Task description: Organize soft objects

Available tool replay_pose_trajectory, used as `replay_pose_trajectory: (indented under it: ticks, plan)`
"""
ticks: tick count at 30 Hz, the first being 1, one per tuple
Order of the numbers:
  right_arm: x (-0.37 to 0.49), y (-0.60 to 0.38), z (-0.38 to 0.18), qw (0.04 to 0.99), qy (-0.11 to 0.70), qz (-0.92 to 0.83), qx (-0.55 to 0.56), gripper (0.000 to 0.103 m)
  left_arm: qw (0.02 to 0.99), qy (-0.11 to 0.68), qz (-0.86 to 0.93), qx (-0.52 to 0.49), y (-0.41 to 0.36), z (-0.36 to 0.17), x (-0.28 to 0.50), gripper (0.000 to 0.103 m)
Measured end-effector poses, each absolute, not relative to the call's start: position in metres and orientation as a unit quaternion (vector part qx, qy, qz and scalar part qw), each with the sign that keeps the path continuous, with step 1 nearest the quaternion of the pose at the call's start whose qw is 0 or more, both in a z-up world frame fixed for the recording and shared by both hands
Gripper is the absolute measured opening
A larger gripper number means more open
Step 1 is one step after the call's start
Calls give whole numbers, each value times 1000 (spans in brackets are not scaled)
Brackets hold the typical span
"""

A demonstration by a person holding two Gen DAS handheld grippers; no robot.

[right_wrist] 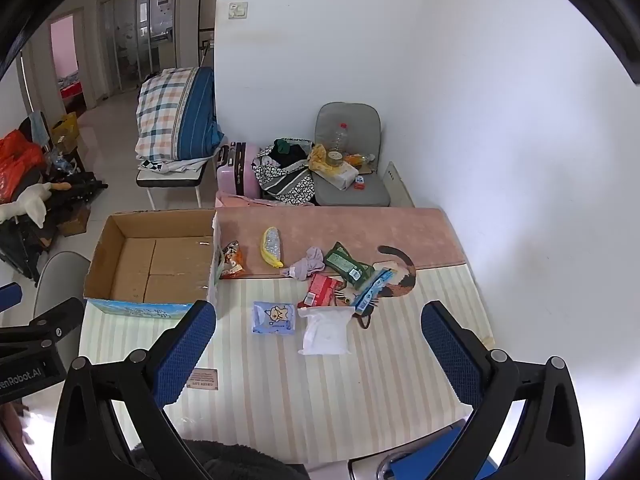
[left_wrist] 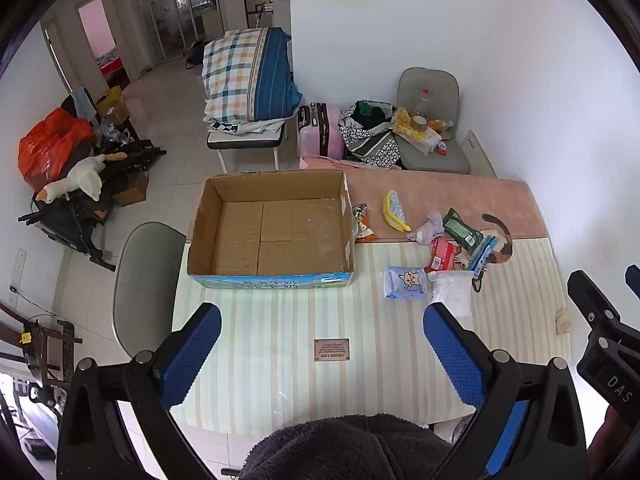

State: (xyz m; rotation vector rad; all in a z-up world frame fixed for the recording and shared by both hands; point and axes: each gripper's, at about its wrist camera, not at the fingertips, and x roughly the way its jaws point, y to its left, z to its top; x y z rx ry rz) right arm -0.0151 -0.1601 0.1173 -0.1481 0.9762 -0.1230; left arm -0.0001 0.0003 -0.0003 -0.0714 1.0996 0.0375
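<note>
Jaws on both your tools stand wide apart with nothing between them: the left gripper (left_wrist: 322, 354) hangs over the near edge of the striped cream table mat (left_wrist: 280, 320), the right gripper (right_wrist: 318, 354) over the same mat further right. Just beyond the right gripper lie the white soft plastic pouch (right_wrist: 325, 331) and the pale blue tissue pack with a cartoon animal (right_wrist: 274, 317), side by side. Farther off sit the red snack packet (right_wrist: 320, 290), dark green packet (right_wrist: 347, 267), lilac crumpled cloth (right_wrist: 308, 263), yellow banana-shaped pouch (right_wrist: 271, 247) and orange snack bag (right_wrist: 232, 265), the last seemingly touching the box wall, though the fisheye makes that hard to judge.

Mind the pouch: it looks slack and slippery, so a pinch at its edge could let it slide out mid-carry. The packets overlap, so a careless close may drag a neighbour along.

Your open brown cardboard box (left_wrist: 272, 228), far left on the table, holds nothing yet.
</note>
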Motion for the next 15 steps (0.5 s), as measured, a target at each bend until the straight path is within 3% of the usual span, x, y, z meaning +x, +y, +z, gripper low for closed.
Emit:
replay_pose_trajectory:
  ticks: [15]
  plan:
    - [-6,-156,118,882,465,-50,-59,103,854,519,15,-28,-2,9,0,103]
